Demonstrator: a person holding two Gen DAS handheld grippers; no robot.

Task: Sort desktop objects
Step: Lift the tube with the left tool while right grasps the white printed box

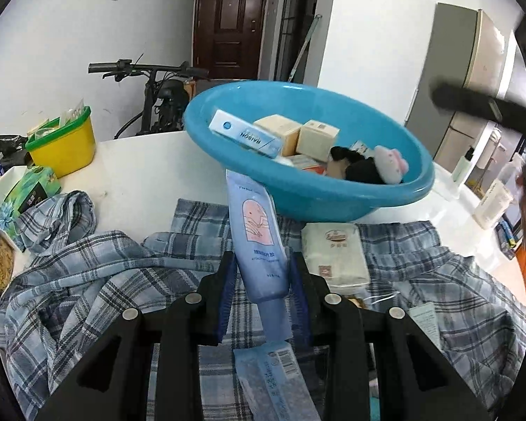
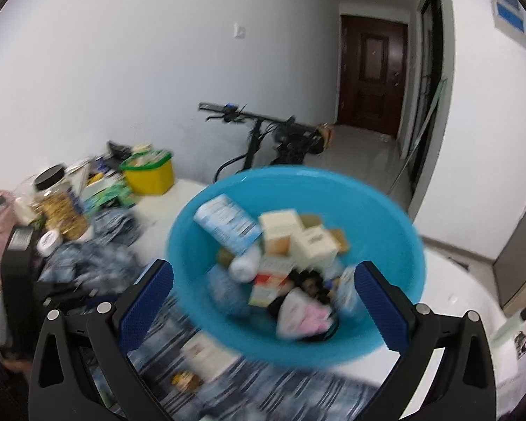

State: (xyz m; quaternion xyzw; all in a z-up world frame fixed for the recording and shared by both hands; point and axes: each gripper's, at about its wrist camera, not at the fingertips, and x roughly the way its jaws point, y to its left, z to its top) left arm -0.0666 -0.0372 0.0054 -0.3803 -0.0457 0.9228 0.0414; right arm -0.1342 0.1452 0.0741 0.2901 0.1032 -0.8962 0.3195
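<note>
- The left gripper [image 1: 261, 282] has its blue pads pressed on a pale blue tube [image 1: 257, 242], holding it clear above the plaid shirt [image 1: 98, 280]; the tube's flat end points toward the blue basin [image 1: 333, 203].
- The tube carries a pink panel with a line drawing of hands; the small print under it is too fine to read.
- Below the jaws lies a flat blue packet [image 1: 273, 379] with a barcode label, text unreadable.
- The right gripper [image 2: 263, 298] stands wide apart with nothing between its pads, the basin [image 2: 200, 245] filling the gap behind them; this view is blurred.
- The basin sits toward the desk's far edge, partly on the shirt, and holds a blue-and-white carton [image 1: 243, 133] with upside-down lettering I cannot make out, two cream boxes [image 1: 315, 138], a pink-and-white soft item [image 1: 391, 165] and something black.
- Just beside the basin on the shirt lies a white tissue pack [image 1: 336, 256] with a brown logo, unreadable.
- At the desk's left edge stand a yellow tub [image 1: 65, 144] with a green rim and a green tissue pack [image 1: 28, 193].
</note>
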